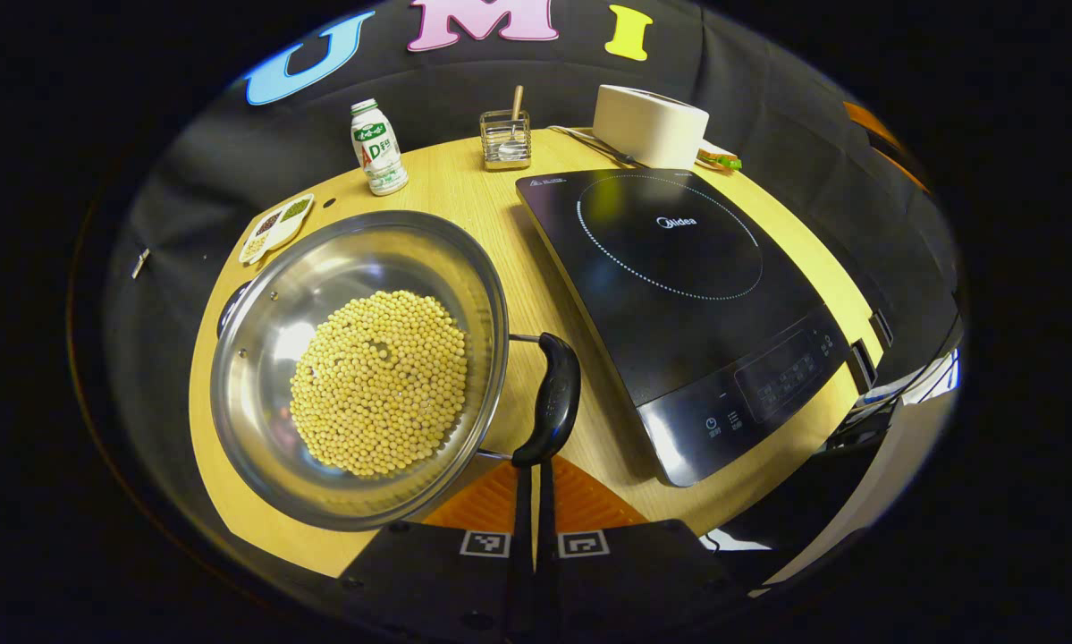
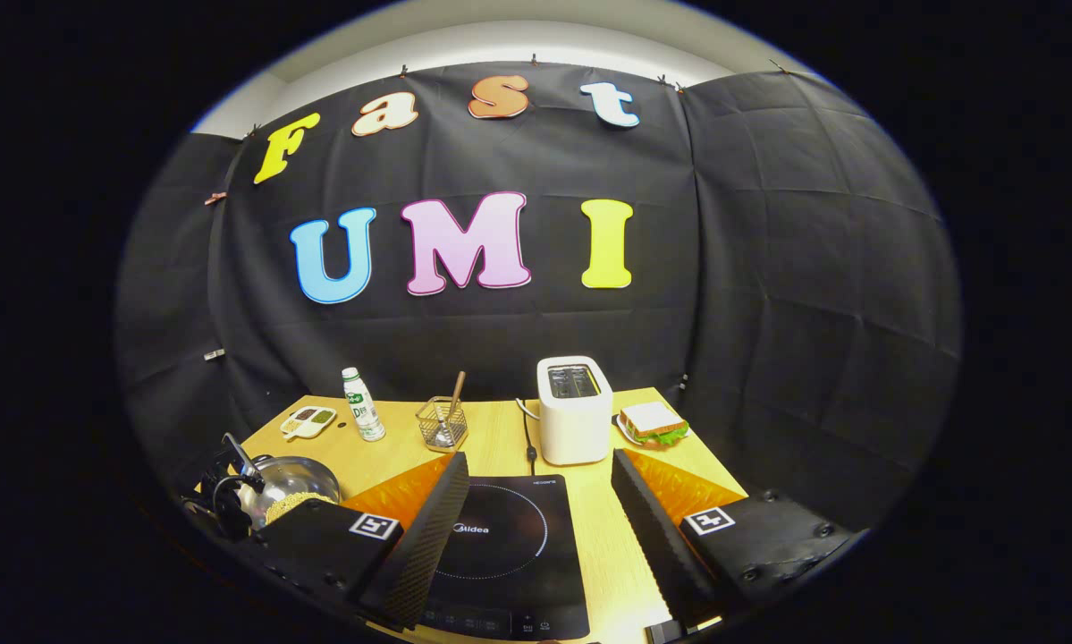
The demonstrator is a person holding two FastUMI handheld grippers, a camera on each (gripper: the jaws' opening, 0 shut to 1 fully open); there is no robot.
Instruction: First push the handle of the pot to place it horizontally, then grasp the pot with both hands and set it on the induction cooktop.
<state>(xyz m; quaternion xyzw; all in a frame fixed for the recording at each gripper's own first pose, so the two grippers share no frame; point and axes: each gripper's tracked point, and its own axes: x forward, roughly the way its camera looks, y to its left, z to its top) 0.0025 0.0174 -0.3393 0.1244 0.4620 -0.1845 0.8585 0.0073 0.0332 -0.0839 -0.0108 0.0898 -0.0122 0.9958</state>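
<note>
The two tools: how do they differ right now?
The left tool has its fingers closed together, their tips at the pot's black handle; the right tool has its fingers spread wide apart. The left tool sits low beside the pot of beans; the right tool hangs above the induction cooktop, holding nothing. Both carry square printed markers.

Reads "Midea" in white on the black glass induction cooktop [image 1: 679, 295], ahead and to the right of the left claw [image 1: 534, 487], inside the dotted ring. Shows the same word between the spread fingers of the right claw [image 2: 540, 470]. Carries small white icons on the cooktop's control strip [image 1: 786, 371], too small to read. Bears green print on the white plastic bottle [image 1: 378, 148], far ahead and to the left. Wears square black-and-white coded markers [image 1: 485, 543] on each claw.
</note>
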